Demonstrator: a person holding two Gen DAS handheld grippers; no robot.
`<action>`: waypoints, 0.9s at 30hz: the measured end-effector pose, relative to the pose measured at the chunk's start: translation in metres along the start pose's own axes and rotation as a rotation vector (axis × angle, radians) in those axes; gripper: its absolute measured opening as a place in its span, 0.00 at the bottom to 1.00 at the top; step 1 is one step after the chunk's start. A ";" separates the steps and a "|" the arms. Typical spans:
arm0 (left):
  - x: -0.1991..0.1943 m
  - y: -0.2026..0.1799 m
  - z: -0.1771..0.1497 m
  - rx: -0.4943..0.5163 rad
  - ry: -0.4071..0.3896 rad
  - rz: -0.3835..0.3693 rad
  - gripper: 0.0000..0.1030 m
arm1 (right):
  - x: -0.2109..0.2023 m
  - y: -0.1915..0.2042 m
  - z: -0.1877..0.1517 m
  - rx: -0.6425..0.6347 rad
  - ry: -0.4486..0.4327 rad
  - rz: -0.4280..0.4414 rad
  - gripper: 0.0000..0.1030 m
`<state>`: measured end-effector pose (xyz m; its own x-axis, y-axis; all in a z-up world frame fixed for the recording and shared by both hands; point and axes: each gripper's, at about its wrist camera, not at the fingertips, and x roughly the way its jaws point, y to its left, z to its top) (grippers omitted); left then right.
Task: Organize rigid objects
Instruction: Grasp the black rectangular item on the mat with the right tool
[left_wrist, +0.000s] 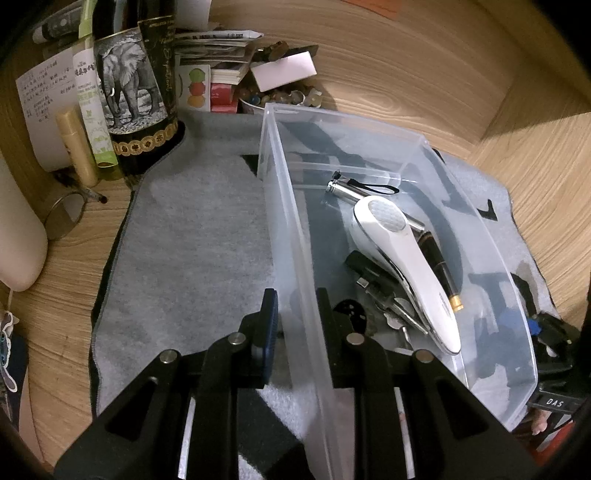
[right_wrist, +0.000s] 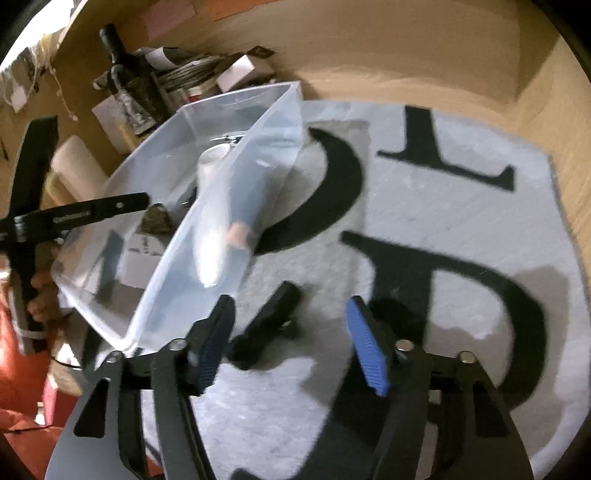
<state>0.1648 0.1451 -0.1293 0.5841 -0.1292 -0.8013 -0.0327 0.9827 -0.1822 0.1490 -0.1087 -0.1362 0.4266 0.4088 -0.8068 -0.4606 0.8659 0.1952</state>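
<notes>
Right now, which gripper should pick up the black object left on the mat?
Right. The right gripper hangs open just before the black object, while the left gripper is clamped on the clear bin wall.

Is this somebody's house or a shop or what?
Probably a home, at a cluttered wooden desk. A wine bottle with an elephant label, a handwritten note and a stack of papers are crowded at the back, and a grey mat lies under a clear plastic bin of odds and ends.

Motion blur is smearing the small black oblong object lying on the grey lettered mat, hiding its identity.
</notes>
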 end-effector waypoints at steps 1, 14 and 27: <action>0.000 0.000 0.000 -0.001 0.000 0.000 0.20 | 0.002 -0.001 -0.001 0.007 0.007 0.007 0.38; 0.000 0.000 0.000 -0.001 -0.002 -0.005 0.19 | -0.013 -0.006 -0.002 0.047 -0.043 -0.029 0.13; 0.001 -0.002 0.001 0.000 -0.001 -0.010 0.19 | -0.032 -0.003 0.007 0.052 -0.081 -0.128 0.30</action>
<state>0.1658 0.1434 -0.1291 0.5854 -0.1393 -0.7987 -0.0262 0.9814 -0.1904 0.1419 -0.1224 -0.1071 0.5417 0.3143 -0.7796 -0.3588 0.9252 0.1237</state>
